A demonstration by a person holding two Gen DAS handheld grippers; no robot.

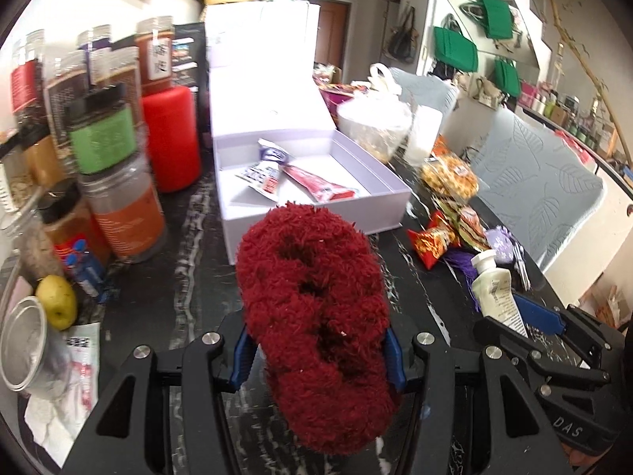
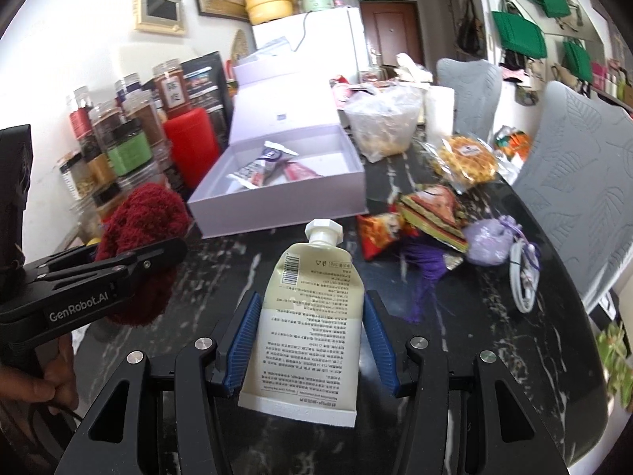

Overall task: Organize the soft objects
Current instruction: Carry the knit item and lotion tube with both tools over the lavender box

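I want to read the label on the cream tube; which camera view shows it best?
The right wrist view: the cream tube fills the centre, label facing the camera, held in the right gripper. The left wrist view shows only its upper part, small, at the edge.

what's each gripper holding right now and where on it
Left gripper grips the fluffy red scrunchie across its lower half. Right gripper grips the cream tube by its sides, near the crimped end.

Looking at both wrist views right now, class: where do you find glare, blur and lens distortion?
Left wrist view: the white box lid is blown out by glare; the chairs and room edges bow from the fisheye; the jars at left look soft. Right wrist view: the cream tube in the right claw is sharp, its print readable; the snack packets beyond are blurred; black corners vignette both.
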